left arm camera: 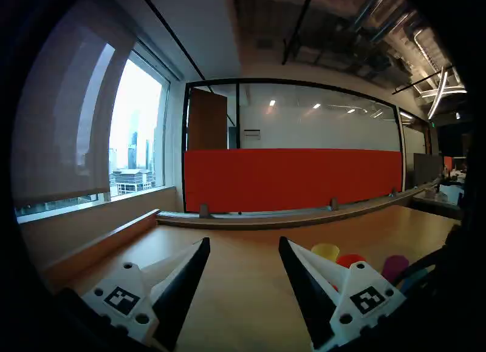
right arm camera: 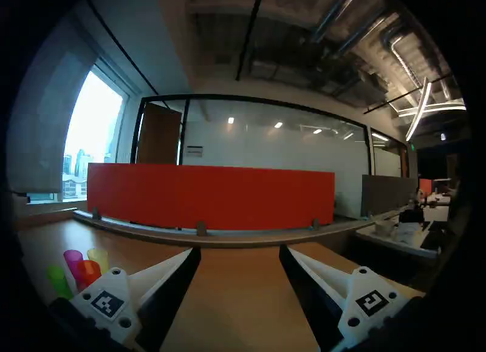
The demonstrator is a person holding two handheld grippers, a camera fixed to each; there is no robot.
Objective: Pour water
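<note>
One broad wooden worktop (left arm camera: 243, 291) runs ahead of me to a red partition (left arm camera: 291, 179), with a window (left arm camera: 136, 139) on the left. My left tongs (left arm camera: 243, 240) and right tongs (right arm camera: 239, 249) are both spread, holding nothing. Small coloured cups (left arm camera: 325, 250) stand clustered between the two, partly hidden behind the left tongs' right finger.

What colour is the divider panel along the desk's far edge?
The divider panel is plain red-orange, clearest in the left gripper view.
</note>
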